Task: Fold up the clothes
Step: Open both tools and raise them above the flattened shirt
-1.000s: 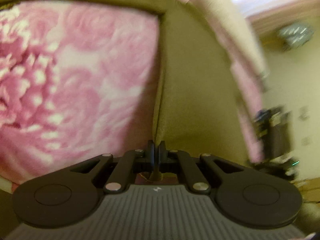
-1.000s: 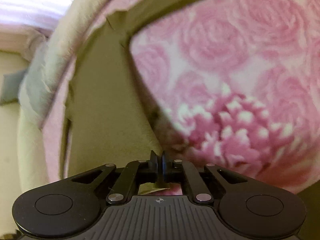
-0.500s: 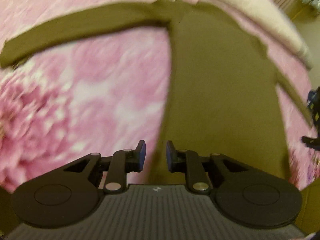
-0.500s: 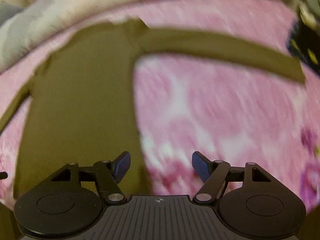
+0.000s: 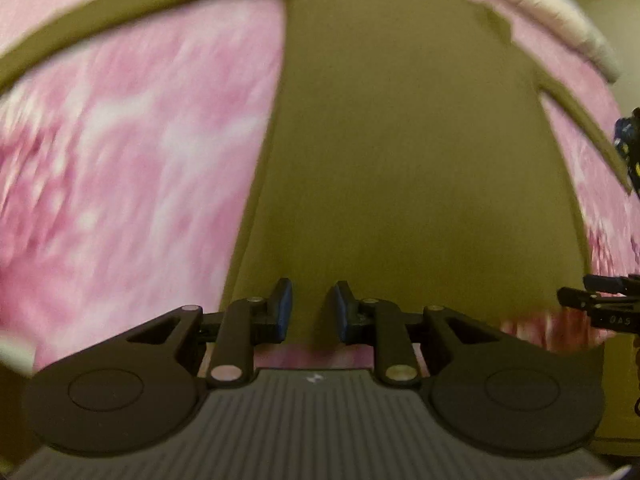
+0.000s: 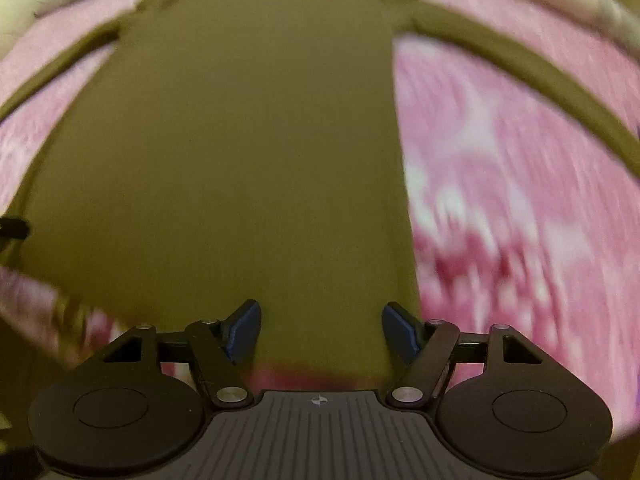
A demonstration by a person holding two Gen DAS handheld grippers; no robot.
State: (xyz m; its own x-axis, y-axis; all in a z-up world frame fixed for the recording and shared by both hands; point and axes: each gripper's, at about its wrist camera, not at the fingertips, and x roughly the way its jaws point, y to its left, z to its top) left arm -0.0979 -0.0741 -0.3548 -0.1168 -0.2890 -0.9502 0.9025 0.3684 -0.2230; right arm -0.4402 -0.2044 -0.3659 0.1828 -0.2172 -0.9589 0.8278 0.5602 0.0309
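An olive long-sleeved shirt [image 5: 400, 152] lies spread flat on a pink rose-patterned bedspread [image 5: 132, 168], sleeves stretched out to both sides. My left gripper [image 5: 310, 306] is open just above the shirt's near hem, with nothing between its blue-padded fingers. In the right wrist view the same shirt [image 6: 240, 152] fills the middle. My right gripper [image 6: 322, 330] is open wide over the hem, holding nothing. The right gripper's tip [image 5: 600, 304] shows at the right edge of the left wrist view. Both views are motion-blurred.
A cream blanket or pillow roll [image 5: 560, 20] runs along the far side of the bed [image 6: 520, 160]. A dark object with blue and yellow specks [image 5: 630, 148] sits at the right edge beyond the sleeve end.
Both grippers were shut on the shirt's hem a second ago. They have let go and opened, the right wider than the left, and drawn back so the whole shirt lies flat in view.
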